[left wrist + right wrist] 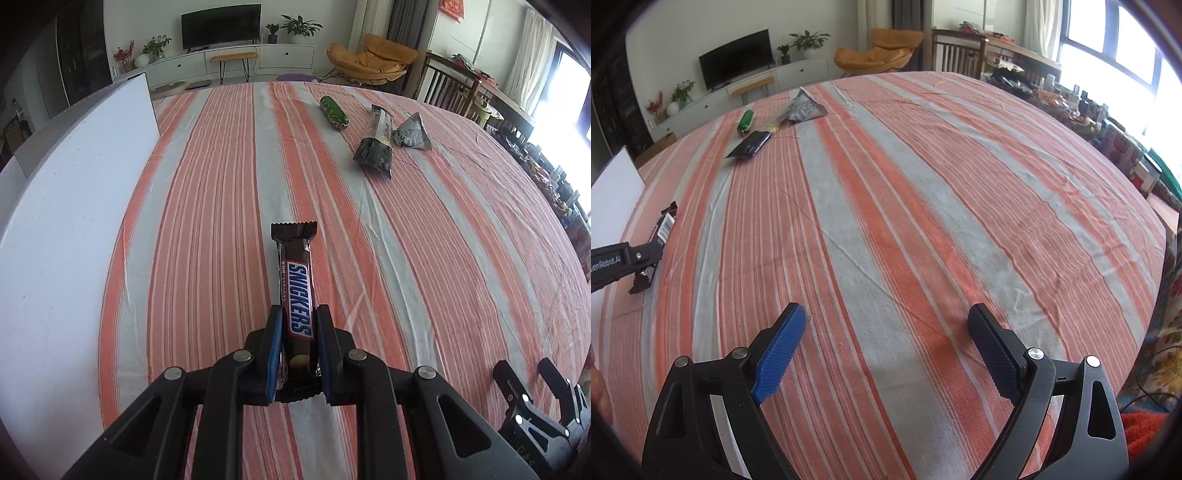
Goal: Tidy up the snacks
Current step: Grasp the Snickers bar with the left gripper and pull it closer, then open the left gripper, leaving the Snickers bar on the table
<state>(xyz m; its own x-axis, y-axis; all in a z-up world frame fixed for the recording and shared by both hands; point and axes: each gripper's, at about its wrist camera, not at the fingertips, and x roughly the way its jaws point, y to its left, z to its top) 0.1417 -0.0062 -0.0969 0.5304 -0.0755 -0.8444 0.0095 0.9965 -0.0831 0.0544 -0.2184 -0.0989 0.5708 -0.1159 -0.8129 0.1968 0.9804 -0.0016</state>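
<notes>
We have the Snickers bar (297, 295) clamped lengthwise in our left gripper (297, 325), its jaws narrow on the wrapper above the striped desk (406, 258). Our right gripper (886, 325) hangs with jaws wide and empty. We judge the pickup done; next the bar needs carrying, likely toward the white box (74, 206) beside it, while three snacks wait far off

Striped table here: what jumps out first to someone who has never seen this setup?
The Snickers bar, clamped in the left hand-held gripper above the orange-and-grey striped tablecloth. Farther back lie a green snack tube, a dark packet and a grey pyramid pouch.
</notes>
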